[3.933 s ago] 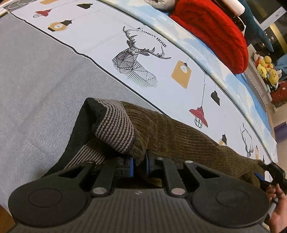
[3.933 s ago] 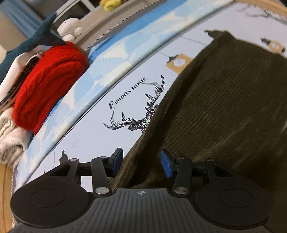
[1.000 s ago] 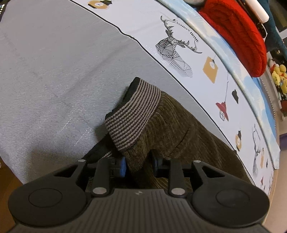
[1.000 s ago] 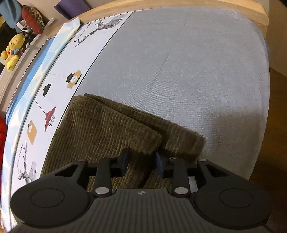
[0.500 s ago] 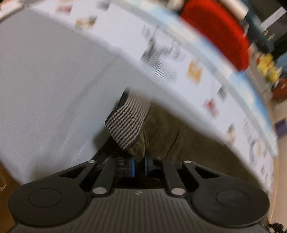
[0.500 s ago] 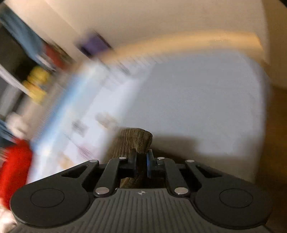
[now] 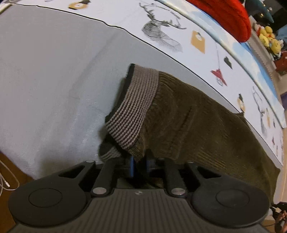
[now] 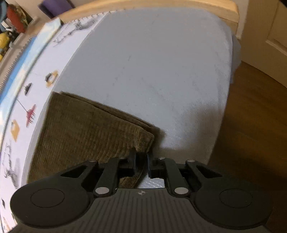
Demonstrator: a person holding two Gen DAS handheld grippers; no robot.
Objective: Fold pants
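On the grey bed sheet (image 7: 53, 75), close to the bed's near edge, lie the olive corduroy pants (image 7: 197, 129), folded lengthwise and stretched along that edge, just short of the black line where the sheet's white printed band (image 7: 161, 26) begins. At one end the striped knit waistband (image 7: 136, 111) is lifted off the sheet, and the left gripper (image 7: 139, 165) has corduroy just below it between its blue pads; its jaws are opening, yet the cloth sits pinched between them. At the other end, toward the bed's rounded corner beside the wooden floor (image 8: 251, 134), the right gripper (image 8: 141, 164) clamps the near corner of the leg hems (image 8: 143, 139) (two layers stacked, the lower one peeking out beyond the upper); these jaws are easing apart as well, with the fabric edge pressed between the pads. The far corner of the hems lies flat by the printed band. Beyond the band, at the far side of the bed, a red knitted garment (image 7: 231, 16) lies heaped, and yellow plush toys (image 7: 269, 37) sit farther off.
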